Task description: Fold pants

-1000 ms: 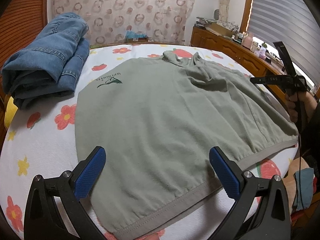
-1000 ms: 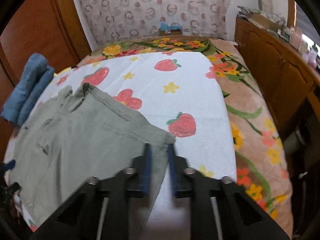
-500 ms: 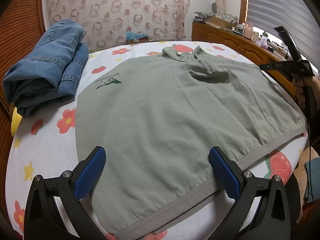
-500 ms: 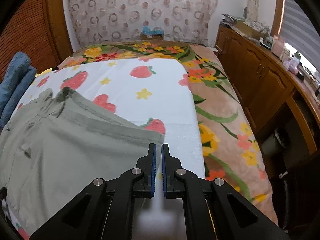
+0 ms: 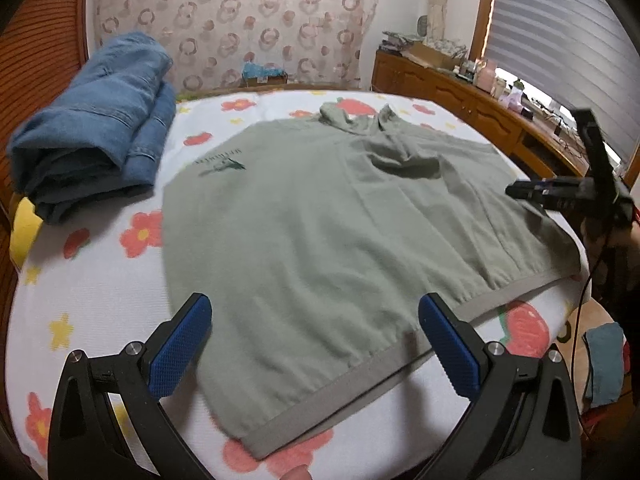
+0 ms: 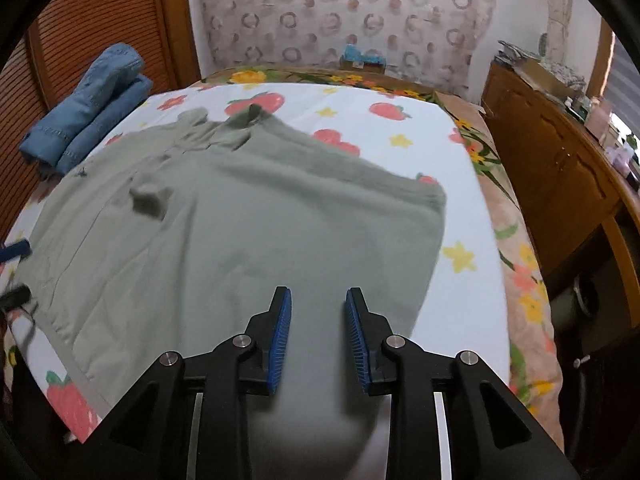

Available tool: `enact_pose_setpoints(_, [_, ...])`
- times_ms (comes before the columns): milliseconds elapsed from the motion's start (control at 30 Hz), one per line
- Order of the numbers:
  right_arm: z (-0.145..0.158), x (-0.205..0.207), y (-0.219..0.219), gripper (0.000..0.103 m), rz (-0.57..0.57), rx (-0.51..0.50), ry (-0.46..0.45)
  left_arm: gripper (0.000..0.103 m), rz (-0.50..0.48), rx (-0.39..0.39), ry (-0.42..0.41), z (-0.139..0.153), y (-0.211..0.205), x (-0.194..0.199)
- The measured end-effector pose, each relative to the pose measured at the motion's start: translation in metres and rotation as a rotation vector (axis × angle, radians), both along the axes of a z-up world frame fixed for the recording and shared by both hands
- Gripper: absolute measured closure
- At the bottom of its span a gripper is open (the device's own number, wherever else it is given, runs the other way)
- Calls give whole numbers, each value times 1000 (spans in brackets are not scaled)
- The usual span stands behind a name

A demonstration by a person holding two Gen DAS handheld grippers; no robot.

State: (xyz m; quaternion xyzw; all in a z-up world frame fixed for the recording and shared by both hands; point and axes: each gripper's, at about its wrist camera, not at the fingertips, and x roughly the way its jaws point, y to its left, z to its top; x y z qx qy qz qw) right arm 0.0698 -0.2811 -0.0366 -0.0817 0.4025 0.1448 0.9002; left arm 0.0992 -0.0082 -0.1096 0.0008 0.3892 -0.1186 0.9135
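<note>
One pair of grey-green pants [image 5: 340, 240] lay spread flat across the flowered bed sheet [image 5: 92, 292], waistband [image 5: 360, 368] toward me at the near edge, legs running toward the headboard. My left claw [image 5: 316, 344] hovered just above that waistband with its blue pads [image 5: 180, 340] spread wide and nothing between them. My right claw [image 6: 318, 336] hung over the pants' right side, jaws opening, only flat cloth beneath them and none of it pinched; from the left camera it showed as a dark shape [image 5: 560, 192] at the far right edge of the garment.

As I judged it, the step was to take two fresh holds for the next fold. Doing it well meant each claw biting the full thickness of cloth at matching points along one edge, lifting evenly, and carrying it over so the edges met without dragging the layer underneath.

Beside the pants, well to the left, a folded pair of blue jeans [image 5: 92, 128] sat on the sheet. A small box [image 5: 264, 74] stood at the headboard, its contents too blurred to tell. Clutter covered the wooden dresser [image 5: 460, 92] on the right.
</note>
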Motion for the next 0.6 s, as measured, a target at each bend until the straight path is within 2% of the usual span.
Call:
enact_pose_setpoints(100, [1,-7,-1,70,-17,-6,-19,0,8,-10,-22,6,10,-10])
enact_pose_setpoints(200, [1,1,-4,56,-45,-13,-33,0,19,-12,-24,7,21,-17])
enact_pose_setpoints(300, [-3,12,-6,52,-58,20,-40,0,37,-1,-19,4,32,-22])
enact_pose_setpoints(400, [-4,10,-2,49,-66,8,-54,7,54,-9,-2,-2,45,-26])
enact_pose_setpoints(533, [-6,10,-2,42,-95,1,-50,25,77,-23,20,-9,58,-33])
enact_pose_setpoints(600, [-6,12,-5,40,-110,29,-36,28,70,-25,20,-11,60,-38])
